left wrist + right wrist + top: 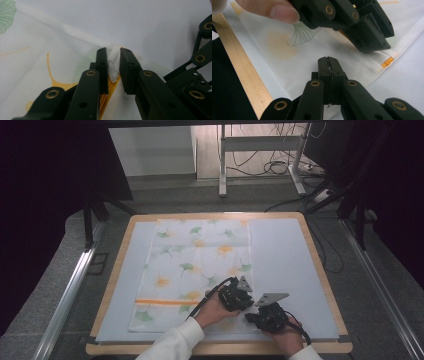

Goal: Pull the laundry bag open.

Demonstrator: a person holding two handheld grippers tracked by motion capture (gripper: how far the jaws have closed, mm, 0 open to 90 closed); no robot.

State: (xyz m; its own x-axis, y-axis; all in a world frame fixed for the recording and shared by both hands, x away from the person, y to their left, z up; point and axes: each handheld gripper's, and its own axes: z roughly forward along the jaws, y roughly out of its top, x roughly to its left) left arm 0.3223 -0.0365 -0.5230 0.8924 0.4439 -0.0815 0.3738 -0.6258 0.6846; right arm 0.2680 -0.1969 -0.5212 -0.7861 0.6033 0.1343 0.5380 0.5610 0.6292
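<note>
A white cloth printed with green and yellow leaves and an orange stripe lies flat on the pale mat. My left gripper is at the cloth's near right corner. In the left gripper view its jaws pinch a raised fold of the cloth's white hem. My right gripper sits just beside it, nearer the front edge. Its jaws are pressed together low over the cloth; whether fabric is caught between them I cannot tell. The left gripper hangs close above.
The mat covers a wooden table with a raised rim, seen as a wood strip in the right gripper view. A bare strip of mat lies right of the cloth. Desk legs and cables stand on the floor beyond.
</note>
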